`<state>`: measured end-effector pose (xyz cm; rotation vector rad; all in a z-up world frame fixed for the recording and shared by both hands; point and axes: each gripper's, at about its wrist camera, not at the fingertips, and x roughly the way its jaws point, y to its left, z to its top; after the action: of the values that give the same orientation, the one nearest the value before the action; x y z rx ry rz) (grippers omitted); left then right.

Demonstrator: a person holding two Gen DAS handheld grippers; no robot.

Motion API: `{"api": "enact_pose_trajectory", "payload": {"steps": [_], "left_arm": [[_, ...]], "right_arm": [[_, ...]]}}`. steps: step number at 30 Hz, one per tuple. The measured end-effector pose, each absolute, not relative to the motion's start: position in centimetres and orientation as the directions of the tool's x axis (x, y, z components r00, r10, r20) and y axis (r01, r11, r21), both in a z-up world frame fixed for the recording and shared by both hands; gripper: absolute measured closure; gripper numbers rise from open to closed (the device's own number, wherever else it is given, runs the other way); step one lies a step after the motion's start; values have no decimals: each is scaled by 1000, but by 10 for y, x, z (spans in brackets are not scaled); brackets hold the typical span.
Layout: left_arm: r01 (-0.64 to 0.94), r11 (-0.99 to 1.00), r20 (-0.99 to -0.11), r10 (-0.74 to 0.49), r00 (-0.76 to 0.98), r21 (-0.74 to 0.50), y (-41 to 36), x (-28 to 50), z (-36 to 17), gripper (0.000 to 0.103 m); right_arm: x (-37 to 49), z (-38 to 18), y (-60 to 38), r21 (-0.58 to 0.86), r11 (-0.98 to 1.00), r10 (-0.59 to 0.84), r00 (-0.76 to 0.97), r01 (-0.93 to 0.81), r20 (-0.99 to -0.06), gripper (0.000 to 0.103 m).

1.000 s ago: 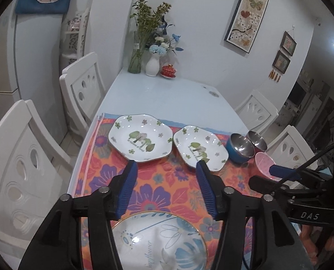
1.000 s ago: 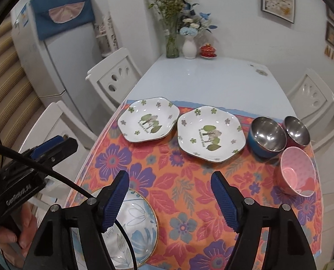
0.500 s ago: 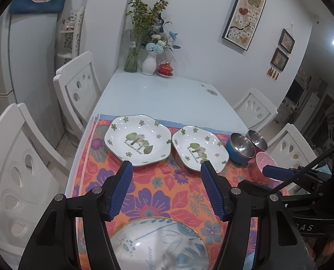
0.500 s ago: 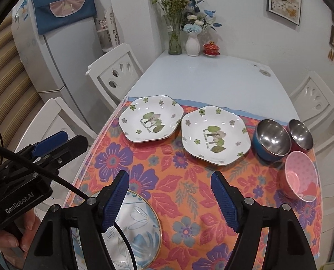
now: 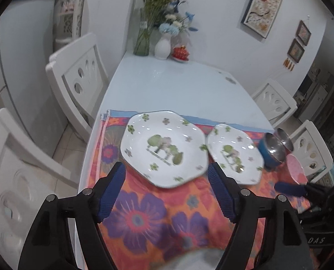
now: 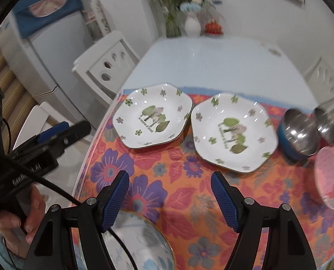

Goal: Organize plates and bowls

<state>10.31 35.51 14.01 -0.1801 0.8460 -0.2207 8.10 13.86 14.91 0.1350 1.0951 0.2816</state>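
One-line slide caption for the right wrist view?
Open right gripper above floral cloth, two hexagonal plates and three bowls ahead.

2 white hexagonal plates with green flower and tree prints lie flat side by side on the floral cloth: left plate (image 6: 153,118) at about 11 o'clock in the right wrist view, right plate (image 6: 234,132) at 1 o'clock, edges nearly touching. At 3 o'clock, a blue steel-lined bowl (image 6: 298,135) sits upright, touching a smaller steel bowl (image 6: 325,127) behind it. Pink bowl (image 6: 329,181) just in front of them, tilted. At 6 o'clock, a round blue-leaf plate (image 6: 144,245), partly hidden.
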Motion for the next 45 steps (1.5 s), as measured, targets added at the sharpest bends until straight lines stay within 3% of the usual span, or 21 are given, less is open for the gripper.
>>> {"api": "enact_pose_trajectory", "payload": {"steps": [9,14,18,20,22,27,35,45], "left_arm": [[97,955,-793,-288,537,-281,376,201,71,31],[126,952,-810,-305,501,-280,376,233,45,34],[134,940,-813,-340,472,-315,378,253,30,44],[138,932,-810,-360,463,-335,380,262,23,51],[152,924,-799,-381,465,-352,381,268,22,52],[206,880,-771,-475,425,-428,380,289,14,52],[244,888,-761,-460,458,-390,380,277,17,71],[197,902,-759,-431,489,-385,405,222,38,70]], "right_arm": [[150,64,143,382,923,358,263,43,-896,34],[164,47,158,388,921,368,246,35,-897,35],[179,38,171,401,916,385,240,18,-891,36],[188,34,175,396,918,382,239,12,-893,39],[193,33,178,395,919,380,250,7,-891,49],[203,34,186,347,938,336,287,-12,-897,54],[202,33,194,270,956,294,304,-118,-906,57],[155,45,203,305,926,361,277,-224,-891,60]]}}
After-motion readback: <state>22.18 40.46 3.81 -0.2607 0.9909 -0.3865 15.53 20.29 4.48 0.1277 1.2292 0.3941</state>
